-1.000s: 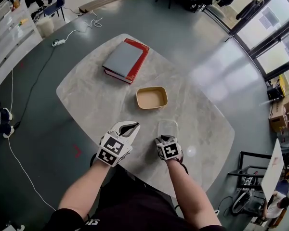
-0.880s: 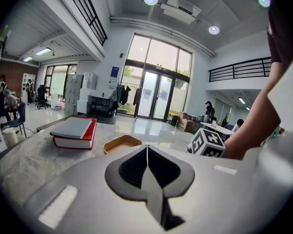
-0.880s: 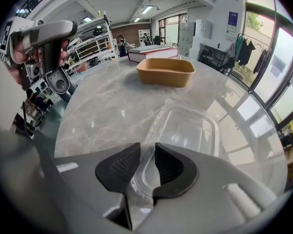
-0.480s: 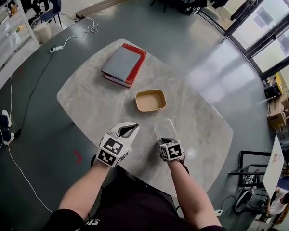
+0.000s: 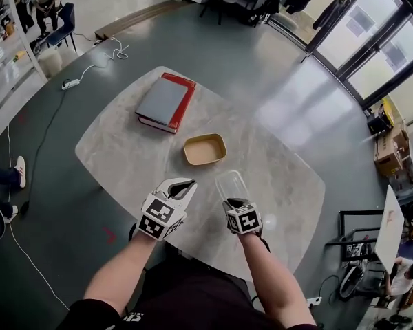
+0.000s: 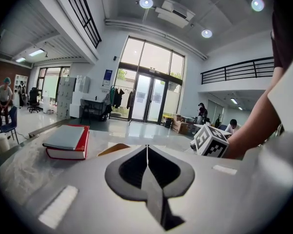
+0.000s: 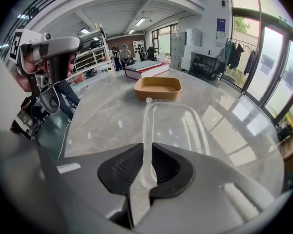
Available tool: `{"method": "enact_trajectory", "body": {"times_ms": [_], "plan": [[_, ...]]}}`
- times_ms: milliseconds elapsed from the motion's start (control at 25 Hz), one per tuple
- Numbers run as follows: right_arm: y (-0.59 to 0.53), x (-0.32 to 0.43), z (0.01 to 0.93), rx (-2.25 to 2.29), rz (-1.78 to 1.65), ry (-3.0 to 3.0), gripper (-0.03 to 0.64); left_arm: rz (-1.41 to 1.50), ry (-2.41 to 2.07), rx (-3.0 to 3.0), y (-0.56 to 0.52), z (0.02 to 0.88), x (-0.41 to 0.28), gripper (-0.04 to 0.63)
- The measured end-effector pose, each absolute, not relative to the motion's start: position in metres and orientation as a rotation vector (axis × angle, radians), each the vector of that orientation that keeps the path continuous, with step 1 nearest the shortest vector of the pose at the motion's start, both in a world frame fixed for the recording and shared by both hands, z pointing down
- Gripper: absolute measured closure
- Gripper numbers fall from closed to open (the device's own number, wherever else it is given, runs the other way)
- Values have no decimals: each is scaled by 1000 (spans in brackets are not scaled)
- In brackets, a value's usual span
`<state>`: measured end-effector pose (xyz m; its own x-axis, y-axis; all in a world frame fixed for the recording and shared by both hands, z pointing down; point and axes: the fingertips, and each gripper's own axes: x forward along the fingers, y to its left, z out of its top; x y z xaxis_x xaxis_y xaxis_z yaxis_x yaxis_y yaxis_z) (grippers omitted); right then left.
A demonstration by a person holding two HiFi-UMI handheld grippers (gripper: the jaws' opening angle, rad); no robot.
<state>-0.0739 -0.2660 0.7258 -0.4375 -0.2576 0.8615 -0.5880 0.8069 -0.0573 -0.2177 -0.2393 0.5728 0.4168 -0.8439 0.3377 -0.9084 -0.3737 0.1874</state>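
Two jaws of your right gripper (image 5: 232, 201) (image 7: 145, 167) pinch the lid (image 5: 232, 184) (image 7: 171, 126) by its rim, just short of the tub (image 5: 205, 149); your left gripper (image 5: 185, 183) (image 6: 147, 165), also short of it, is closed, empty. Mid-carry, I judge (thin rim): the next move wants a level wrist.

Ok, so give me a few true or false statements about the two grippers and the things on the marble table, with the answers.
1. The right gripper is shut on the rim of the clear plastic lid. True.
2. In the head view, the tan rectangular container sits on the marble table between the grey-and-red hardcover book and the lid. True.
3. The left gripper has its jaws wide apart around the book. False: its jaws are together with nothing between them, and the book lies far off on the table.
4. The lid is pressed down onto the container. False: the lid is apart from the container, which stands open.
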Motion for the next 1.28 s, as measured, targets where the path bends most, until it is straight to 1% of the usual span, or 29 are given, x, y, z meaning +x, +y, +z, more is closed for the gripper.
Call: {"method": "enact_trajectory", "body": {"times_ms": [200, 560, 760, 1000, 1280], "plan": [[-272, -59, 709, 674, 449, -2080, 549, 254, -1491, 2369, -249, 565, -205, 588], [-282, -10, 678, 777, 524, -2174, 549, 259, -1477, 2436, -267, 538, -165, 588], [-282, 34, 653, 851, 633, -2262, 549, 266, -1457, 2470, -270, 524, -125, 588], [-289, 87, 608, 922, 645, -2369, 551, 284, -1424, 2503, -278, 506, -73, 588], [-275, 142, 569, 1047, 724, -2504, 552, 297, -1411, 2537, -279, 490, -39, 588]]}}
